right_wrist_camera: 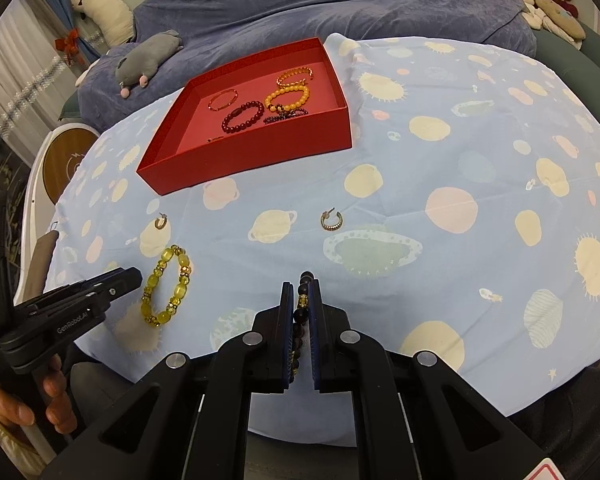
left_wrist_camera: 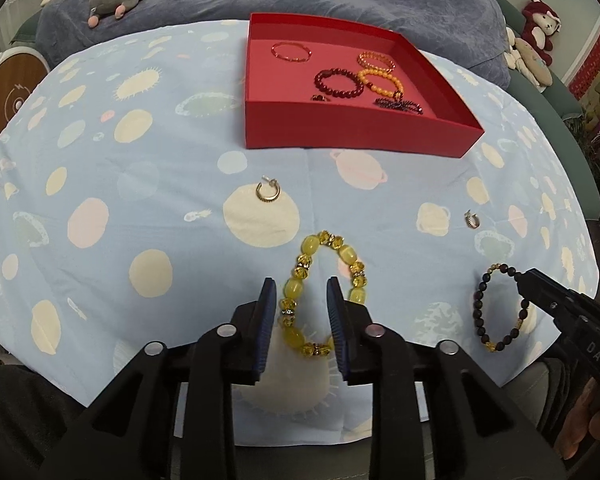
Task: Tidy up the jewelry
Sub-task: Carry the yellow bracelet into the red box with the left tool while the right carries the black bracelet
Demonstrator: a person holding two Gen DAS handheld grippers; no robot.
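Left wrist: two earrings (left_wrist_camera: 266, 192) on cloth, five bracelets in box (left_wrist_camera: 356, 130).

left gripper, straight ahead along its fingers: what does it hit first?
The left gripper stands open, straddling the yellow glass-bead bracelet on the blue planet-print cloth. Going straight on, it probably meets that bracelet's far arc first, with the red cardboard tray well beyond. Height above the cloth is unclear.

Both wrist cameras sit low at the tabletop's (left_wrist_camera: 148, 152) near edge, looking forward along their own fingers toward the far edge. The left view faces straight across; the right view, from nearer the right side, angles leftward. Both share the red tray (left_wrist_camera: 352, 128) (right_wrist_camera: 252, 156), the yellow bracelet (left_wrist_camera: 324, 296) (right_wrist_camera: 166, 286) and each other's gripper.
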